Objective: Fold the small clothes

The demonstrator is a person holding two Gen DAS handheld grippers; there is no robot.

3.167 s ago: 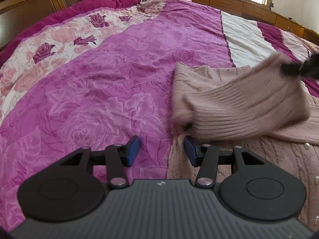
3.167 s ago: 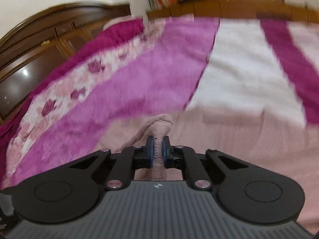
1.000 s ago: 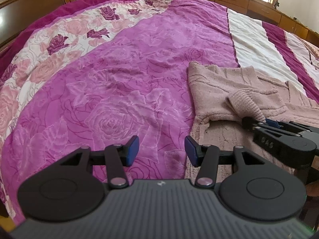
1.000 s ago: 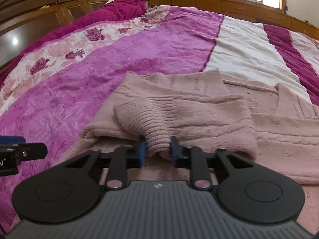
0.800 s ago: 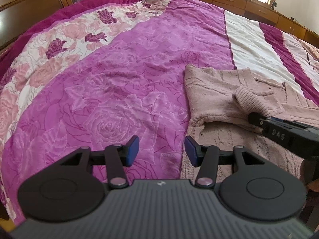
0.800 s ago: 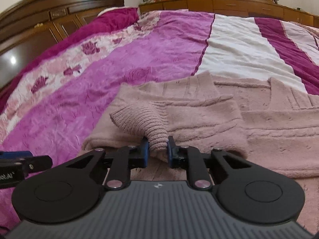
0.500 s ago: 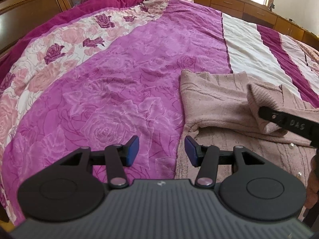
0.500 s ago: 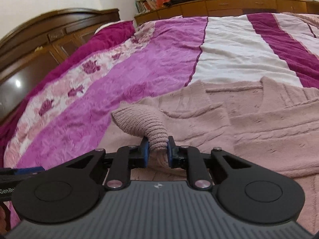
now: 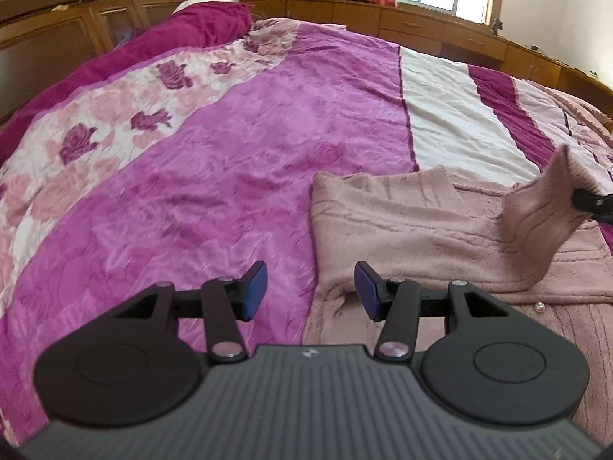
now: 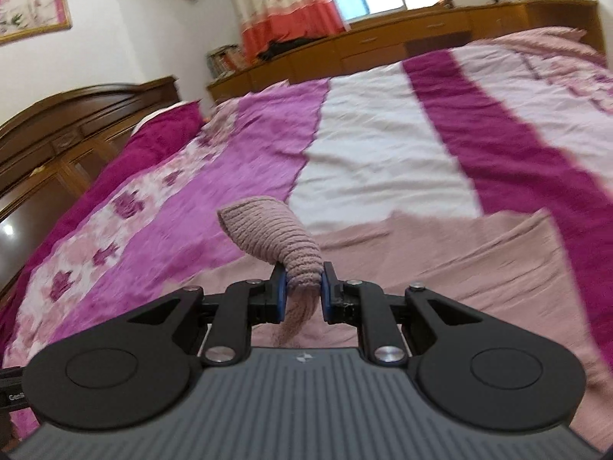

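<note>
Sleeve cuff [image 10: 281, 235] of pink sweater [image 9: 402, 226] clamped in right gripper [image 10: 302, 291], lifted off the bed.

Ribbed cuff sticks out past the blue pads [image 10: 281, 295], which press it from both sides; knit hangs down behind them. Sweater body lies flat on the quilt [image 9: 237, 176], on its purple stripe near the white one, with the raised sleeve pulled up toward the right edge of the left wrist view, where the right gripper [image 9: 592, 201] is only a dark, blurred tip. Small pearl buttons [image 9: 539, 307] show on the near front panel. Left gripper [image 9: 310, 287] hangs just above the sweater's near left edge, jaws apart, nothing between them. Wooden headboard [image 10: 69, 122], low cabinets [image 10: 383, 44] under the window, orange curtain [image 10: 283, 11] behind.
</note>
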